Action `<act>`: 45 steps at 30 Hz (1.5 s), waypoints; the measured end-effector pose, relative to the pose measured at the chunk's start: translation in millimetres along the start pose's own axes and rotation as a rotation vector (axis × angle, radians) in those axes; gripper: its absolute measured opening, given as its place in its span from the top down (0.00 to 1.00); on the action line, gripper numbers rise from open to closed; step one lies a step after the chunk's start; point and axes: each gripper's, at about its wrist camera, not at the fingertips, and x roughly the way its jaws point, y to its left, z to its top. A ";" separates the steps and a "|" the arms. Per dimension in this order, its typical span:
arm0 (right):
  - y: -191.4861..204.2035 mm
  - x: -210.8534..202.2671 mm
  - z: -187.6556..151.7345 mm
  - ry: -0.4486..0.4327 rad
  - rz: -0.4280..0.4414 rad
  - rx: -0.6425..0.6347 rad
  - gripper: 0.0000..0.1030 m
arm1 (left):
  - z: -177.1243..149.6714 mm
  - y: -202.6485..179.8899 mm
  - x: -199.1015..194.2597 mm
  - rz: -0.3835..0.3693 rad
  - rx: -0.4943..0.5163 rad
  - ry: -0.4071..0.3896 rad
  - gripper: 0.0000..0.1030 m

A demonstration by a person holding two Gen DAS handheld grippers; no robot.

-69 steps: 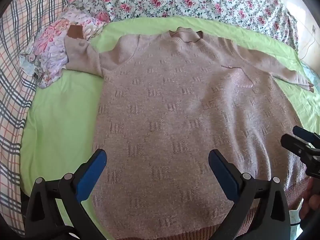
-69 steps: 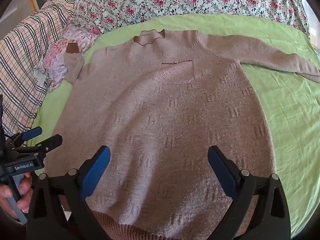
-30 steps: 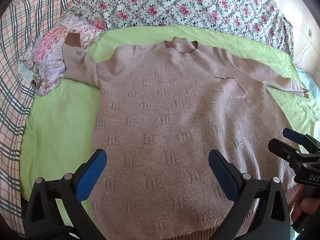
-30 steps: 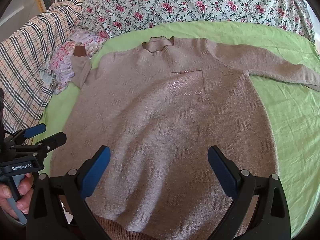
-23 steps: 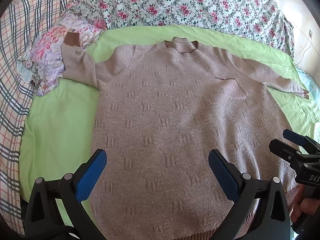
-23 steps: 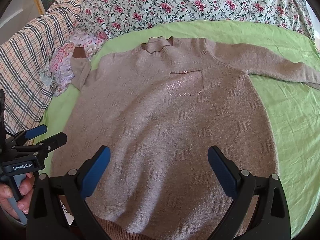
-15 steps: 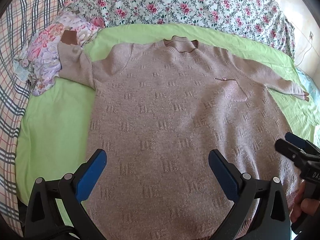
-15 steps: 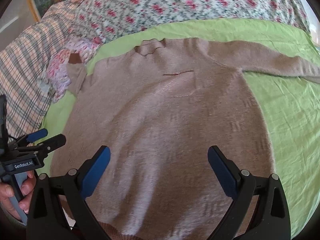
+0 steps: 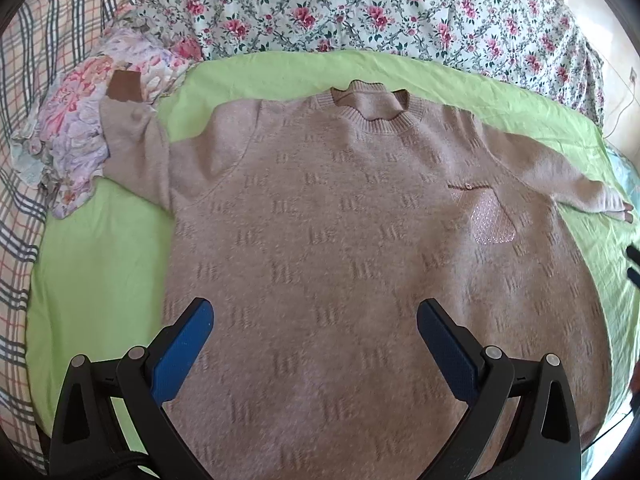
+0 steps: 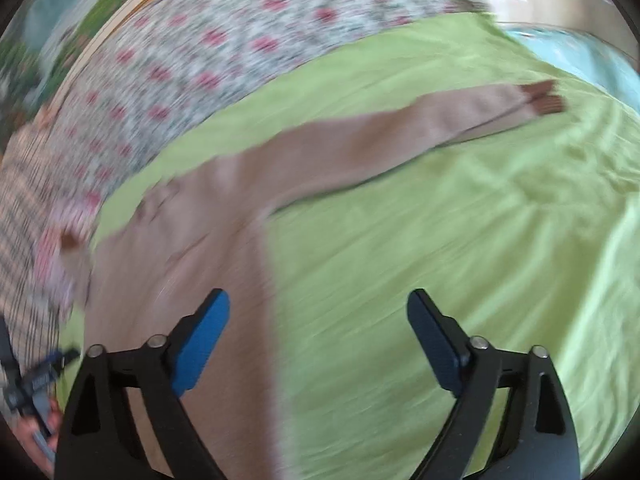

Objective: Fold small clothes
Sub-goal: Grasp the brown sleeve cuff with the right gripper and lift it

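Bed: a light green sheet (image 9: 100, 264) covers it, wrinkled toward the right side; a rose-print quilt (image 9: 360, 4) is bunched along the far edge and a plaid blanket (image 9: 24, 80) runs down the left.
Sweater: a tan knit sweater (image 9: 340, 240) lies flat and face up in the middle of the green sheet, neckline at the far side, hem nearest the viewer.
Knit: small raised bar motifs repeat in rows across the whole front; the round collar (image 9: 372, 114) is ribbed.
Sleeves: both are spread outward; the left sleeve (image 9: 136, 148) bends up so its darker brown cuff (image 9: 124, 86) rests on a floral cloth (image 9: 76, 120) heaped at the bed's left edge; the right sleeve (image 10: 400, 136) stretches straight across the sheet, ending in a brown cuff.
Pocket: a sparkly pink patch pocket (image 9: 486, 220) sits on the chest, with a small button on its top edge.
Left tongs: the left tongs (image 9: 316, 340) hang above the lower part of the sweater front, blue pads set wide apart, nothing between them.
Right tongs: the right tongs (image 10: 318, 332) are spread wide and hold nothing, over the sweater's right edge and the bare sheet; that view is badly smeared.
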 end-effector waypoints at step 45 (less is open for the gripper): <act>273.6 125.0 34.5 0.276 0.676 -0.290 0.92 | 0.4 21.8 42.1 -0.115 -0.099 0.092 0.01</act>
